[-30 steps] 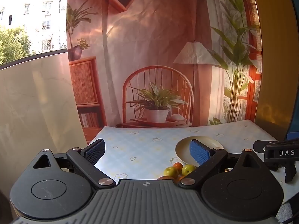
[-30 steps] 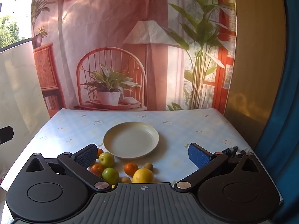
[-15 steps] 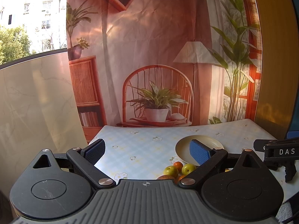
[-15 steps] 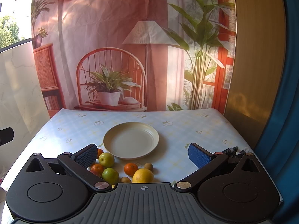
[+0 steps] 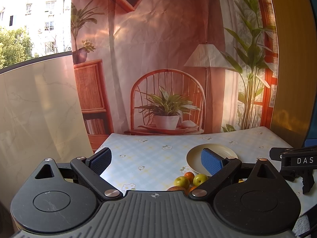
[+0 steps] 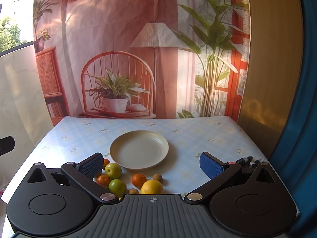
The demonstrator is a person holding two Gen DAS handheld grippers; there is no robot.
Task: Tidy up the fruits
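Note:
An empty cream plate [image 6: 139, 149] sits mid-table; the left wrist view shows the plate [image 5: 194, 153] partly behind a finger. In front of it lie several fruits: two green apples [image 6: 113, 170] [image 6: 117, 186], small oranges [image 6: 139, 179] [image 6: 103, 179], a big yellow citrus [image 6: 152, 187] and small brown fruits [image 6: 157, 177]. My right gripper [image 6: 151, 163] is open, held above the table's near edge over the fruits. My left gripper [image 5: 156, 161] is open at the table's left, with green apples [image 5: 181, 181] and an orange [image 5: 189, 176] to its lower right. Neither holds anything.
The table [image 6: 188, 136] wears a pale checked floral cloth. A printed backdrop [image 6: 118, 49] hangs right behind it. A marble-look panel [image 5: 39, 109] stands left, a wooden panel [image 6: 267, 59] right. The right gripper's body [image 5: 295, 161] shows in the left wrist view.

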